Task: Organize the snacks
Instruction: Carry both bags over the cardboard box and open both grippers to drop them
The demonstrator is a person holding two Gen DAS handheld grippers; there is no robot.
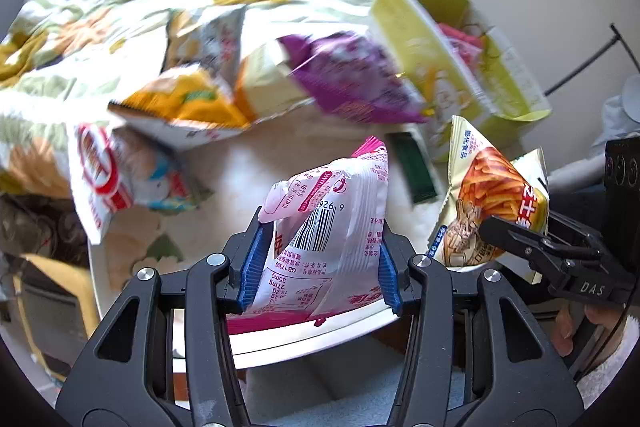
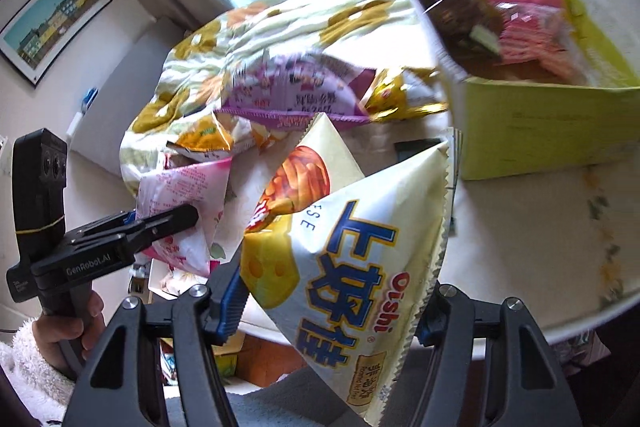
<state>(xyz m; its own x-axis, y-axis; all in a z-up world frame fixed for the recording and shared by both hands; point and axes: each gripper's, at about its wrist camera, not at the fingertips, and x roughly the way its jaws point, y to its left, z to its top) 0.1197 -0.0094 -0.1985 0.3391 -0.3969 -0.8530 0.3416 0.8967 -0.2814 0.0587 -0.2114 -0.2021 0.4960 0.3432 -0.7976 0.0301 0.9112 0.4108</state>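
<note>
Both grippers carry a load at once: the left gripper (image 1: pixel 320 263) is clenched on a pink-and-white packet (image 1: pixel 326 223), its blue pads (image 1: pixel 252 267) pressing the crumpled sides, and the right gripper (image 2: pixel 328 303) grips a cream cheese-snack bag (image 2: pixel 352 267) low on its body. In the right wrist view the green box (image 2: pixel 552 123) sits at about one o'clock, already holding pink and dark packets, with bare table (image 2: pixel 520 247) before it. The step in hand looks like carrying these bags to that box. Best to take one hand in at a time, the right first since it is nearer, lifting the bag above the box wall before letting go. The loose pile, including a purple bag (image 1: pixel 352 83) at twelve o'clock in the left view, lies close, so keep the swing high.
</note>
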